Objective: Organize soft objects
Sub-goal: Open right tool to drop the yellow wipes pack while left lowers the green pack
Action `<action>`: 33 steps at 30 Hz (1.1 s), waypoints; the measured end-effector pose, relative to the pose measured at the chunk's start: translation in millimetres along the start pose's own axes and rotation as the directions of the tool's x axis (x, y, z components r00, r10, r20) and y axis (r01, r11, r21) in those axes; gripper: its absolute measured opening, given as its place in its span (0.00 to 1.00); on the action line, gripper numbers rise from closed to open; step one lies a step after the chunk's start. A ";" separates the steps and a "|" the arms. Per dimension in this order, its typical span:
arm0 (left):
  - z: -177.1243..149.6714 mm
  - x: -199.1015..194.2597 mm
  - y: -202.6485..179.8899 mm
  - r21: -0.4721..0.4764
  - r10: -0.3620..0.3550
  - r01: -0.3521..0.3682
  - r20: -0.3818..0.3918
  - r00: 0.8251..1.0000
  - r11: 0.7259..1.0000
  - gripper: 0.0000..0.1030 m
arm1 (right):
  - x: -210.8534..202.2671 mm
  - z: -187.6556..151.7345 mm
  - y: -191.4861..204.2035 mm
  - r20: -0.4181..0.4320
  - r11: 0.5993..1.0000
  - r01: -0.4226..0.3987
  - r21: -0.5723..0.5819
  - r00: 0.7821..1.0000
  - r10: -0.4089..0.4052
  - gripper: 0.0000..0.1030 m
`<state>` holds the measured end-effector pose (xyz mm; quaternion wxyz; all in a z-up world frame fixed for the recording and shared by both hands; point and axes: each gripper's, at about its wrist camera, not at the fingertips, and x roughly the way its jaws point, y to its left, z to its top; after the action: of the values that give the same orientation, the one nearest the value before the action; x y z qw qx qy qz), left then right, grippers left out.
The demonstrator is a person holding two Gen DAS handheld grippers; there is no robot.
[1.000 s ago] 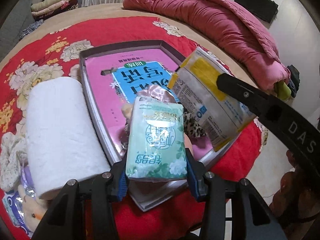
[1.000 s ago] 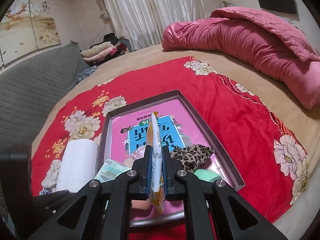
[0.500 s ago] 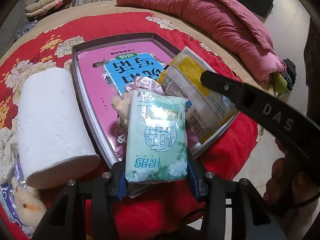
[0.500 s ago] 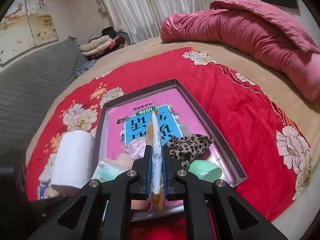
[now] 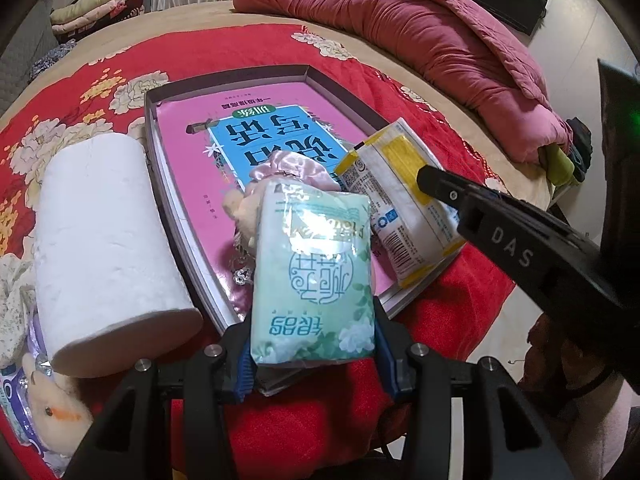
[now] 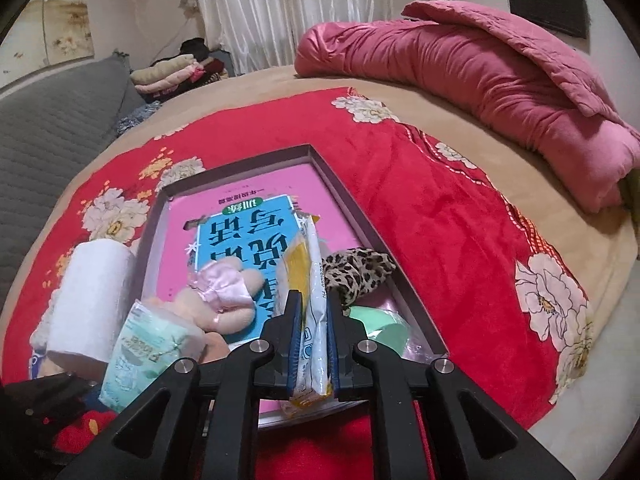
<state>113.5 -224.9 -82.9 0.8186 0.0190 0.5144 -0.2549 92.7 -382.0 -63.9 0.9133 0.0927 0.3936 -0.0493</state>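
Tissue pack [image 5: 314, 276] clamped in left gripper [image 5: 314, 344] over tray [image 5: 340, 92] near edge; right gripper [image 6: 313, 344] jaws opening around sachet [image 6: 310, 300]. Risk: sachet slides off tray's near rim.

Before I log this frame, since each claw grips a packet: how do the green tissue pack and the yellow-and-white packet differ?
The tissue pack is mint green and plump; the yellow-and-white packet is thin and flat. The tissue pack sits broadside in the left claw; the packet is pinched edge-on in the right claw, whose jaws are just starting to open. Both are soft, plastic-wrapped, and held over the near end of the tray.
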 end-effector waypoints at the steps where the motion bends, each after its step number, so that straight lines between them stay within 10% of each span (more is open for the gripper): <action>1: 0.0 0.2 0.0 -0.001 -0.001 0.001 -0.001 1.000 1.000 0.47 | 1.1 -0.6 -0.2 -0.003 1.000 0.006 0.000 1.000 -0.006 0.15; 33: 11.9 13.0 7.6 -0.058 -0.010 0.009 -0.003 1.000 0.998 0.49 | -20.3 11.7 5.4 -0.023 0.998 0.047 -0.046 0.999 -0.048 0.47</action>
<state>131.2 -226.9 -90.1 0.8167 -0.0067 0.5229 -0.2438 87.9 -378.8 -40.5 0.9090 0.0630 0.4075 -0.0610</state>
